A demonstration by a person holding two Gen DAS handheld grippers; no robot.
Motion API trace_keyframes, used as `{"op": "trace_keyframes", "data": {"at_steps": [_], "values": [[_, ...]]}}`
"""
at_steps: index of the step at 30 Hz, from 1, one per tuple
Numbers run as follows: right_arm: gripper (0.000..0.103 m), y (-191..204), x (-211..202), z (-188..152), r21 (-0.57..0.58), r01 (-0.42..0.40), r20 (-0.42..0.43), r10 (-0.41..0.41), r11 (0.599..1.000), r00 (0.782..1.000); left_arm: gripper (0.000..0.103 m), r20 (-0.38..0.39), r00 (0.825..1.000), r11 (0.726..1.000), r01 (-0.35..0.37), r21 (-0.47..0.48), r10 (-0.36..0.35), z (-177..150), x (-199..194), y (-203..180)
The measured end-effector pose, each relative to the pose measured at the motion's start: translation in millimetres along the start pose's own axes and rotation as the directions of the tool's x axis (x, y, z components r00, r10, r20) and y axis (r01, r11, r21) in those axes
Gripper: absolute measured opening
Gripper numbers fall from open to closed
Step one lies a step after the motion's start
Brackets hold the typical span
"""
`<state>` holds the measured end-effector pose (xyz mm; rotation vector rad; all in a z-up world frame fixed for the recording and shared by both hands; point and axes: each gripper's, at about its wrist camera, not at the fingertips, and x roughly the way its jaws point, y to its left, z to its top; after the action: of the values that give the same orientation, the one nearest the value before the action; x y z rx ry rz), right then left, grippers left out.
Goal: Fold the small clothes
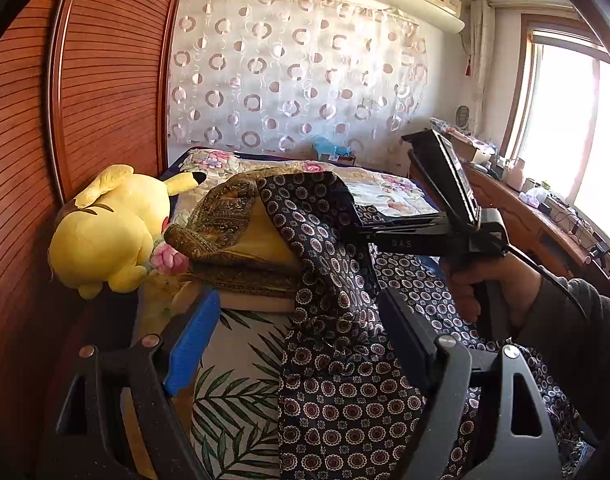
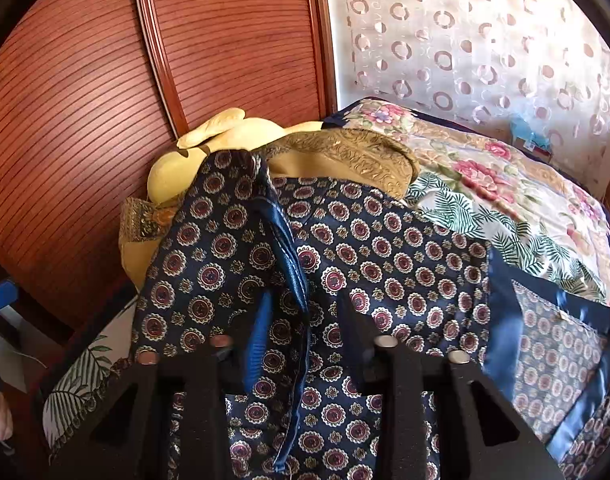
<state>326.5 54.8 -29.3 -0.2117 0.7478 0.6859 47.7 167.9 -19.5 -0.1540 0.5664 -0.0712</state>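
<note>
A navy garment point(image 1: 337, 380) printed with round flower medallions lies draped over the bed, reaching up onto a pile at its head. In the right wrist view the same garment point(image 2: 385, 248) fills the foreground, with a blue satin hem running between the fingers. My right gripper point(image 2: 309, 320) is shut on a bunched fold of it. From the left wrist view, that right gripper point(image 1: 351, 226) pinches the cloth near its raised peak, held by a hand point(image 1: 485, 280). My left gripper point(image 1: 301, 304) stands open low over the garment, touching nothing I can see.
A yellow plush toy point(image 1: 113, 232) and a gold paisley pile point(image 1: 233, 216) sit at the head of the bed. The bed cover point(image 1: 233, 400) has palm leaves. A slatted wooden wardrobe door point(image 1: 105, 80) stands at left, a cluttered wooden desk point(image 1: 525, 216) under the window at right.
</note>
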Motion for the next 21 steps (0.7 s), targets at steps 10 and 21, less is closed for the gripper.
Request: {"op": "trace_keyframes", "data": {"at_steps": [10,21], "values": [[0.002,-36.0,-62.3,-14.1,0.043,0.040,0.016,-0.040,0.998,0.999,0.082,-0.002,1.000,1.000,0.007,0.009,-0.007,-1.7,3.6,-4.5],[0.013,-39.1,-64.4,-28.9,0.037,0.107,-0.070,-0.105,0.994,0.992,0.082,-0.029,1.000,0.999,0.012,0.035,-0.011,-2.4,14.3,-20.5]]}}
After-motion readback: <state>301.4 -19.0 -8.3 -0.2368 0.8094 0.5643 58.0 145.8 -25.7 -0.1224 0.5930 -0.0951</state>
